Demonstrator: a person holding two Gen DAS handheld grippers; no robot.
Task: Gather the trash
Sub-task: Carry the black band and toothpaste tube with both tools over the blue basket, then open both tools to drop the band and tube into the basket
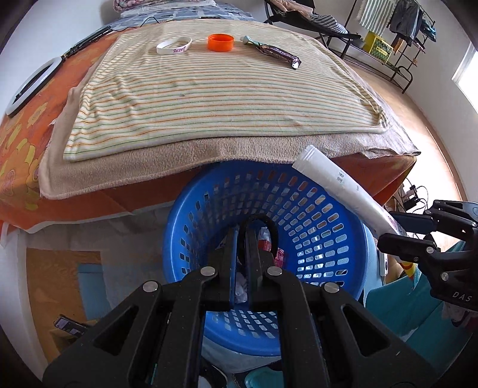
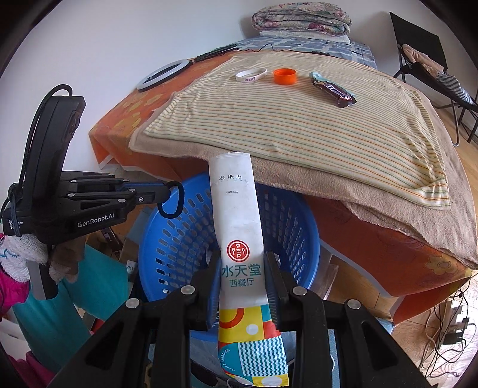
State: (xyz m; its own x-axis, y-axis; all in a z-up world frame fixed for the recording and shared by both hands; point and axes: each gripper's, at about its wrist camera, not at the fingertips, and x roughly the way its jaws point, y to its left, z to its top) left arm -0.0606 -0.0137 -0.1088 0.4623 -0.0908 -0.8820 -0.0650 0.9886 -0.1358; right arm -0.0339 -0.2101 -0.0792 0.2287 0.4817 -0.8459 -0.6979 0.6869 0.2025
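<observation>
A blue perforated basket (image 1: 313,232) (image 2: 179,238) sits below the bed's edge with some trash inside. My left gripper (image 1: 241,238) (image 2: 167,194) is shut on a black hair tie (image 1: 270,226) (image 2: 171,200) and holds it over the basket. My right gripper (image 2: 242,265) (image 1: 397,229) is shut on a long white wet-wipe packet (image 2: 236,215) (image 1: 337,182), held above the basket's rim. On the striped cloth (image 1: 209,95) (image 2: 298,119) lie a white wristband (image 1: 174,45) (image 2: 250,74), an orange cap (image 1: 221,42) (image 2: 285,76) and a brown candy bar wrapper (image 1: 279,53) (image 2: 333,91).
The bed has an orange flowered sheet (image 1: 21,140) and a tan towel under the striped cloth. A ring light (image 1: 33,86) (image 2: 162,74) lies at the left. A folded quilt (image 2: 301,18), a chair (image 2: 424,53) and a clothes rack (image 1: 394,35) stand behind.
</observation>
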